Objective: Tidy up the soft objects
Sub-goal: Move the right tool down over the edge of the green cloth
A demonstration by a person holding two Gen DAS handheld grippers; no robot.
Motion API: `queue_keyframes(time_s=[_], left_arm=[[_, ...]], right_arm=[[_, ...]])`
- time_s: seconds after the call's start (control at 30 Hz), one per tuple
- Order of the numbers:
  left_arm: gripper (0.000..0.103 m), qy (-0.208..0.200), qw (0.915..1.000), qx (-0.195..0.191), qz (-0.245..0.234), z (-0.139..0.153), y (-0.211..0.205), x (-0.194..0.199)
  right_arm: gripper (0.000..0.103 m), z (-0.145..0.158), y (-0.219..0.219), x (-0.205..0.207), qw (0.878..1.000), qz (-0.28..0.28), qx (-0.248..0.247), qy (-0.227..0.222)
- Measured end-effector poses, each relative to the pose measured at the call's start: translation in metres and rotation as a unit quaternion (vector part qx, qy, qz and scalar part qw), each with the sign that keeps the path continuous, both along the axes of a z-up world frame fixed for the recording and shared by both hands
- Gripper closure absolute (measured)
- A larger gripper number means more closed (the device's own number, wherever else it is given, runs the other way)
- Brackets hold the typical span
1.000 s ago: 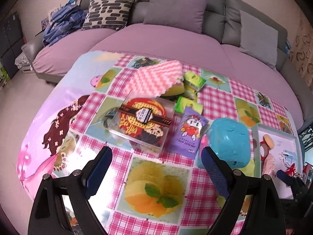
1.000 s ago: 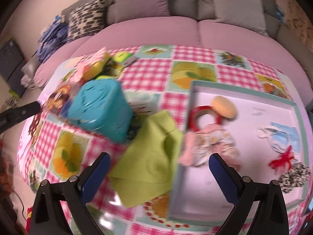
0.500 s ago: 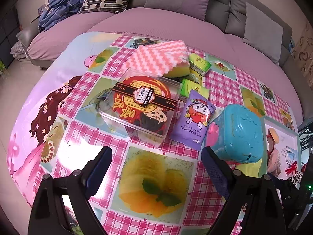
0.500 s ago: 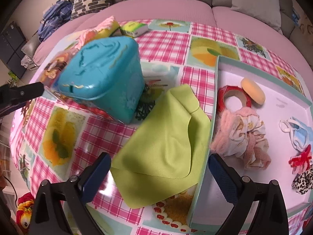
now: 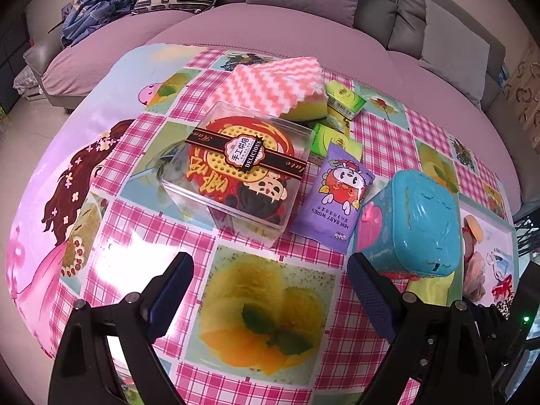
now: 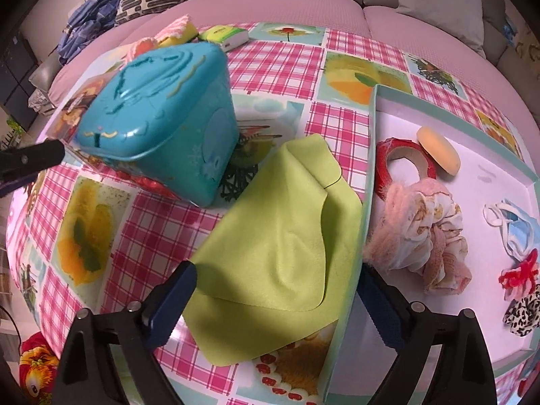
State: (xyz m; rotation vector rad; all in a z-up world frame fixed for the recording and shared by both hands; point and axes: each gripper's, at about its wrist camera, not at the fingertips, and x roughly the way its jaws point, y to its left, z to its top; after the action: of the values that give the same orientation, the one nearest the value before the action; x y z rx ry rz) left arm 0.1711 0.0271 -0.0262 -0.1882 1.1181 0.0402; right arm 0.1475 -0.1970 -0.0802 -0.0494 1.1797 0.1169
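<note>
A lime-green cloth [image 6: 280, 236] lies crumpled on the checked tablecloth, its right edge against the wall of a pale tray [image 6: 369, 135]. My right gripper [image 6: 275, 283] points down over it, jaws wide and closing, the cloth between them with neither pad pressing on it. In the tray lie a pink scrunchie [image 6: 422, 229], a round yellow puff [image 6: 438, 152], a red tape roll [image 6: 401, 152], a blue mask [image 6: 509, 226] and a leopard scrunchie [image 6: 519, 314]. My left gripper [image 5: 270, 276] hangs open over a bare fruit picture. A pink zigzag cloth [image 5: 270, 81] rests on a sponge further back.
A teal lidded box [image 6: 158, 114] stands just left of the green cloth. Behind the left gripper sit a clear box with a red print [image 5: 243, 168], a purple wipes pack [image 5: 334, 195] and green tissue packs [image 5: 344, 101]. A sofa [image 5: 270, 23] curves around the table.
Both grippers have sunk toward the table and tilted further down. The right one now straddles the green cloth, which fills more of its view.
</note>
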Motion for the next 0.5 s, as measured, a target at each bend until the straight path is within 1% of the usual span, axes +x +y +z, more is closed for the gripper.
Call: queue_keyframes(time_s=[0.13,0.17,0.2,0.27,0.33,0.43,0.5], left_arm=[[0.010,0.002,1.0000,-0.002,0.001,-0.001,0.001,0.001],[0.010,0.002,1.0000,-0.002,0.002,-0.001,0.001,0.001],[0.010,0.002,1.0000,-0.003,0.002,-0.002,0.002,0.001],[0.010,0.002,1.0000,-0.006,0.001,-0.002,0.002,0.000],[0.010,0.001,1.0000,-0.007,0.004,-0.001,0.004,0.000],[0.010,0.002,0.9999,-0.010,0.006,-0.002,0.006,0.001],[0.010,0.002,0.9999,-0.012,0.006,-0.002,0.006,0.001]], right_arm=[[0.010,0.000,-0.003,0.002,1.000,0.000,0.001,0.000],[0.014,0.002,-0.005,0.001,1.000,0.001,0.004,-0.004],[0.017,0.007,-0.010,0.000,1.000,-0.003,0.010,-0.011],[0.017,0.018,-0.021,-0.003,0.999,-0.023,0.025,-0.029],[0.017,0.026,-0.029,-0.005,0.998,-0.034,0.027,-0.044],[0.019,0.034,-0.029,-0.007,0.997,-0.035,0.032,-0.062],[0.024,0.038,-0.023,-0.007,0.997,-0.023,0.037,-0.070]])
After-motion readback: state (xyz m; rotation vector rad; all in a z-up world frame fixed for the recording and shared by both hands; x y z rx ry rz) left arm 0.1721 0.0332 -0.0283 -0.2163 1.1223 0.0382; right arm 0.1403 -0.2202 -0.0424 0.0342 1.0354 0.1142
